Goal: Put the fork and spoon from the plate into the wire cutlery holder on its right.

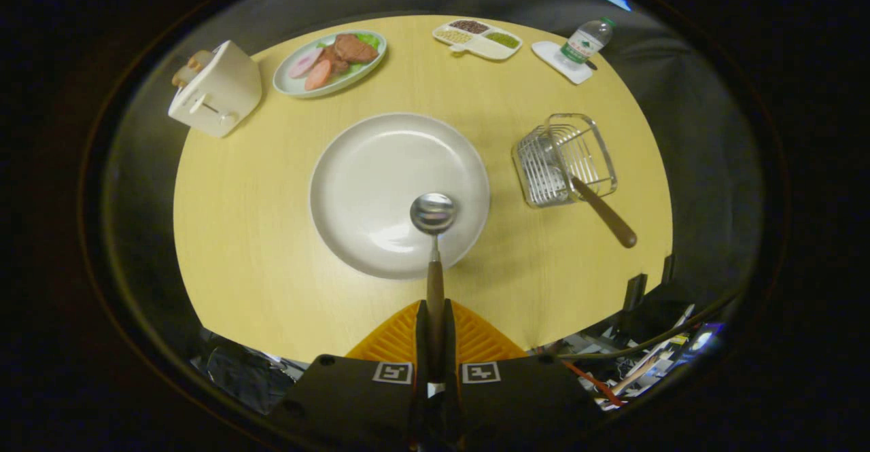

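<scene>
The jaws are closed on the spoon point(433, 262), both fingers pressing its brown handle between them. The gripper point(435, 343) hangs above the near edge of the tabletop point(245, 234). The spoon points straight ahead, its shiny bowl showing over the near right part of the plate point(380, 180); whether it touches the plate I cannot tell. The plate is white and carries nothing else. To its right stands the wire holder point(564, 160), with the fork point(605, 214) in it, brown handle leaning out toward the near right. Further off, at the far left, sits a white toaster point(216, 90). Right of it is an oval dish point(330, 63) of sliced meat and greens. Beyond the plate lies a divided tray point(478, 38) of beans. At the far right a bottle point(584, 43) stands on a white coaster point(559, 63).
</scene>
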A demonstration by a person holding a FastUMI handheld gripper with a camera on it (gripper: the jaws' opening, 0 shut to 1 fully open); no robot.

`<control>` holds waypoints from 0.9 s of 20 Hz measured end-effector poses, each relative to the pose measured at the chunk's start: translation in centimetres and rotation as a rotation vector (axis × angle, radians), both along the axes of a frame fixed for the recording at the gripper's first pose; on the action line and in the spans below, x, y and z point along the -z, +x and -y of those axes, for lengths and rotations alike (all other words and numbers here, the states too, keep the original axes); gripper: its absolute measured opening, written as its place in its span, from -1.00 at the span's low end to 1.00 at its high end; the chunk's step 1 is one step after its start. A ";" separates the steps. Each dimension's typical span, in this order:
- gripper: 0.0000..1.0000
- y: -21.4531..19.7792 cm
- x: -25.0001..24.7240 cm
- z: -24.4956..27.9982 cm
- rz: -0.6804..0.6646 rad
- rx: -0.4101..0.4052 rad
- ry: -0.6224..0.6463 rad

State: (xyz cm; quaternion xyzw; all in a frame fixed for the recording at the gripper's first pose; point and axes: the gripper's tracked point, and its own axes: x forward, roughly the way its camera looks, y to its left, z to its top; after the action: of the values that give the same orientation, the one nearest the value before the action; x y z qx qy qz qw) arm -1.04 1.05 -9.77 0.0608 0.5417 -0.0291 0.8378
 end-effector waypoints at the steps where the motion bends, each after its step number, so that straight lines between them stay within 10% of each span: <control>1: -0.75 0.1 -0.5 0.4 0.006 0.008 0.006; 18: -0.75 2.6 -2.4 9.7 0.025 0.184 0.063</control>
State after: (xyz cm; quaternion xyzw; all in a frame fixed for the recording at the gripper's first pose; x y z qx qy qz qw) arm 1.58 -8.67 -7.41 0.1367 0.5242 -0.0881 0.8359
